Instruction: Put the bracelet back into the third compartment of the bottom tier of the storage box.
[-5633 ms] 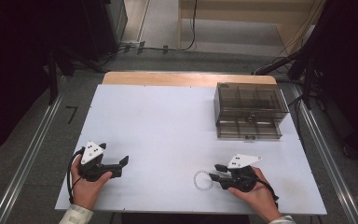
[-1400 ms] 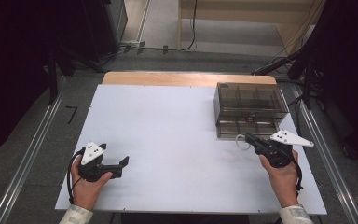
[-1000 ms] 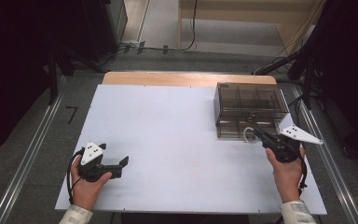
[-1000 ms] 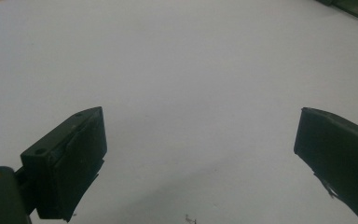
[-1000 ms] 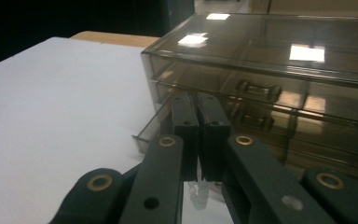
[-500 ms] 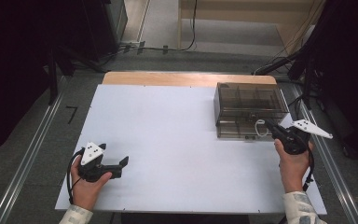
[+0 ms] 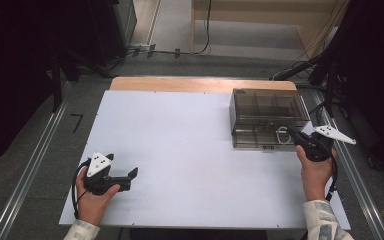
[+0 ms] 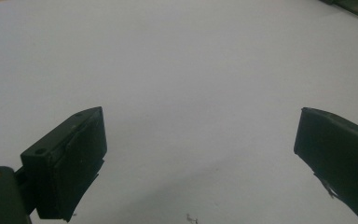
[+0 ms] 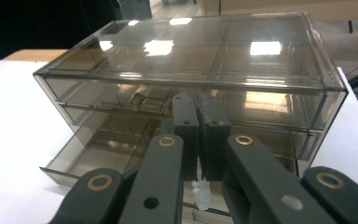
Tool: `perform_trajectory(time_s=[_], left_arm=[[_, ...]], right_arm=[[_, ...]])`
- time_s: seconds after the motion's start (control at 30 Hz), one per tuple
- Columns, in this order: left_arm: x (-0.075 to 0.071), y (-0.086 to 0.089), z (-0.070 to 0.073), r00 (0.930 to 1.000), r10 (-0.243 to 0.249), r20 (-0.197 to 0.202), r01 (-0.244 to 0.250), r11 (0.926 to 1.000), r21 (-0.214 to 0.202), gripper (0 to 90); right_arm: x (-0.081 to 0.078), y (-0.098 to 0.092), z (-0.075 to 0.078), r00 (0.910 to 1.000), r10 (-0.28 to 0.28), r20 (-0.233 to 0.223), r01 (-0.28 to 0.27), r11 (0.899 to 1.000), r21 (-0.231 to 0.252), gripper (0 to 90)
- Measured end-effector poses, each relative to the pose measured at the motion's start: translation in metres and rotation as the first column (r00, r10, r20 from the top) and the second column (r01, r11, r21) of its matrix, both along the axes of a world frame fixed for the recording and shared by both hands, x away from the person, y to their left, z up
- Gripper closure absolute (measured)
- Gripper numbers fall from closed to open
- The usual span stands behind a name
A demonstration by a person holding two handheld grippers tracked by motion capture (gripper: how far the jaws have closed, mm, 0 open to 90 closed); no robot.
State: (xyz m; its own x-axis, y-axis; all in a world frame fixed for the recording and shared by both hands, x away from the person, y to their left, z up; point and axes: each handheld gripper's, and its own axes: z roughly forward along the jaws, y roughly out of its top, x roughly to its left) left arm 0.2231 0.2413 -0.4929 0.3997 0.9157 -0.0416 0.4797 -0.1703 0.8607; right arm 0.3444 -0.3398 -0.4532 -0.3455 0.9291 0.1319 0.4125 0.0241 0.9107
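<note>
Left tongs (image 7: pixel 130 176): rest near the tabletop's (image 7: pixel 180 150) front left corner, jaws apart with nothing between them, pointing across the bare white surface; judged parked, leaving the work to the other hand.

Right tongs (image 7: pixel 291 133): jaws together, clamped on a white translucent ring (image 7: pixel 281 135), a piece of which shows just below the pads (image 9: pixel 201 195). They are held at the front of the smoky drawer box (image 7: pixel 267 107), over its pulled-out bottom drawer (image 9: pixel 98 161), probably to drop the ring in.

Drawer box: stands at the tabletop's far right; upper drawers appear closed.
</note>
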Motion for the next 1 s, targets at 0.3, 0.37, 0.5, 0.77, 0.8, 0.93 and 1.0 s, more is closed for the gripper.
perform_trajectory(time_s=[0.3,0.37,0.5,0.77,0.8,0.93,1.0], left_arm=[[-0.001,0.0,0.0,1.0,0.003,0.003,-0.003,1.0,0.0,2.9],[-0.001,0.0,0.0,1.0,0.003,0.003,-0.003,1.0,0.001,2.9],[-0.001,0.0,0.0,1.0,0.004,0.003,-0.004,1.0,0.0,2.9],[-0.001,0.0,0.0,1.0,0.004,0.003,-0.004,1.0,-0.002,2.9],[-0.001,0.0,0.0,1.0,0.004,0.003,-0.004,1.0,-0.002,2.9],[-0.001,0.0,0.0,1.0,0.004,0.002,-0.004,1.0,-0.001,2.9],[-0.001,0.0,0.0,1.0,-0.001,0.0,0.001,1.0,0.0,2.9]], right_arm=[[0.009,-0.004,-0.009,0.9989,-0.019,-0.042,0.018,1.0,-0.013,85.1],[0.011,-0.004,-0.011,0.9982,-0.024,-0.055,0.024,1.0,-0.014,85.1],[0.013,-0.006,-0.017,0.9962,-0.036,-0.079,0.034,0.999,-0.029,85.1],[0.015,-0.011,-0.022,0.9903,-0.084,-0.11,0.078,0.995,-0.058,85.1],[0.015,-0.011,-0.022,0.9903,-0.084,-0.11,0.078,0.995,-0.058,85.1],[0.017,-0.011,-0.026,0.9863,-0.09,-0.138,0.081,0.994,-0.071,83.2],[0.017,-0.01,-0.027,0.9867,-0.079,-0.142,0.071,0.996,-0.061,74.6]])
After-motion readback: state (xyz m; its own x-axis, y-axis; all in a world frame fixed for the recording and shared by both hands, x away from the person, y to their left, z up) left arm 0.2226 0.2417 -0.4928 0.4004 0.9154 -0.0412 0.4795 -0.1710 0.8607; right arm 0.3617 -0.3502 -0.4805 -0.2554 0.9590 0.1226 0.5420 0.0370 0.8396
